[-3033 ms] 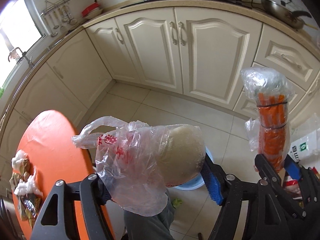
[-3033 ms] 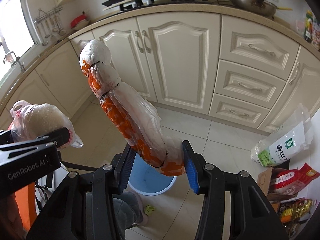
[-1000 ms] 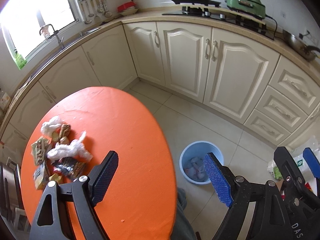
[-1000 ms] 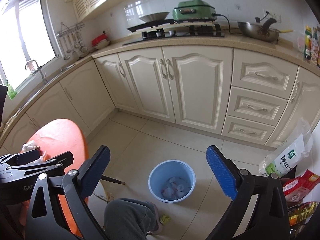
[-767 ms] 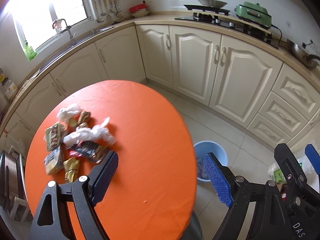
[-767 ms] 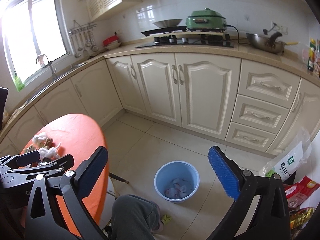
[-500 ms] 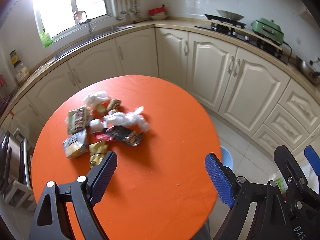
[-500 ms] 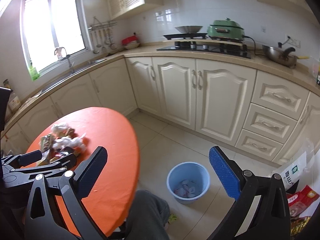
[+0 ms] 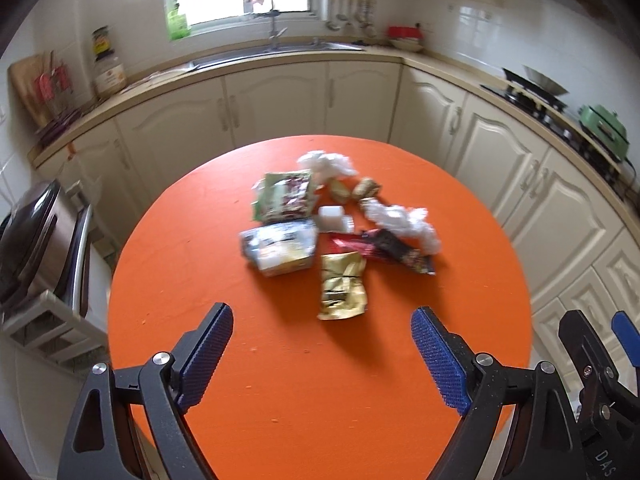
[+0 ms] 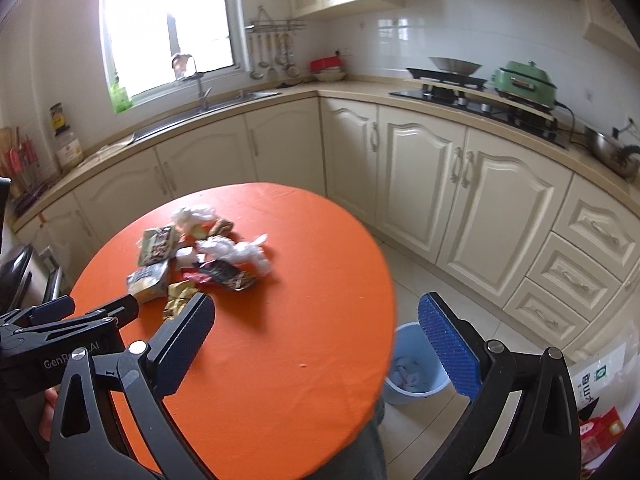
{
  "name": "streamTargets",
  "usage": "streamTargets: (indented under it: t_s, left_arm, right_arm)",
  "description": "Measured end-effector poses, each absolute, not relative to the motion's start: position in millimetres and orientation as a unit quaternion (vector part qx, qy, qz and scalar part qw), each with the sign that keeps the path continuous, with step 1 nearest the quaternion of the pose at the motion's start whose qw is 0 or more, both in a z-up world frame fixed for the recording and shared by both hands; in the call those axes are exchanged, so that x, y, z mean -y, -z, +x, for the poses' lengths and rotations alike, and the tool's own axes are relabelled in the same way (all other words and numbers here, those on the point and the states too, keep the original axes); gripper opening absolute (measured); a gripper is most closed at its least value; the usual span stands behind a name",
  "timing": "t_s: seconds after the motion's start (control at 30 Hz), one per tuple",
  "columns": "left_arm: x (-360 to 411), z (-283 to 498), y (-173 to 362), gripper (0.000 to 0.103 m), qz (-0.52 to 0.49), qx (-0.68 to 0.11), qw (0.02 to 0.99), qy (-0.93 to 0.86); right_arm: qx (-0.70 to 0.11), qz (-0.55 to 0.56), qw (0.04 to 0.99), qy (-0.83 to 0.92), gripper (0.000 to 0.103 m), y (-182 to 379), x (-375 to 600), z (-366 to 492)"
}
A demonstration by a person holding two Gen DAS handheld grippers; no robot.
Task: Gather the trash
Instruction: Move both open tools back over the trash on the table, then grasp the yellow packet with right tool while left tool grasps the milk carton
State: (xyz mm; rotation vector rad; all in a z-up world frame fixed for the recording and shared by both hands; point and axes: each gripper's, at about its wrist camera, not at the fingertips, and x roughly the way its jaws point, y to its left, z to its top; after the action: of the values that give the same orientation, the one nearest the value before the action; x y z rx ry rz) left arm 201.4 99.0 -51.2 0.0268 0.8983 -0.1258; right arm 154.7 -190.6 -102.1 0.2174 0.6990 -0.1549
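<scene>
A pile of trash lies on the round orange table: a gold wrapper, a dark red wrapper, a grey-yellow packet, a green packet and crumpled white plastic. My left gripper is open and empty, above the near part of the table, short of the gold wrapper. My right gripper is open and empty over the table's right edge. The pile shows to its upper left. A blue bin with trash inside stands on the floor beside the table.
Cream kitchen cabinets and a counter curve around the back and right. A metal rack with an appliance stands left of the table. Bags and boxes lie on the floor at the far right.
Both grippers dropped their plastic-wrapped bundles, opened, and swung left from the bin toward the table. The trash pile has come into the middle of the left wrist view.
</scene>
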Motion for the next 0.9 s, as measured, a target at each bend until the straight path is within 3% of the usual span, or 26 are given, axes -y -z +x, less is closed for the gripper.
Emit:
streamTargets:
  t_s: [0.9]
  left_arm:
    - [-210.8, 300.0, 100.1, 0.088, -0.047, -0.515, 0.855, -0.034]
  right_arm:
    - [-0.490, 0.059, 0.869, -0.035, 0.103, 185.0, 69.1, 299.6]
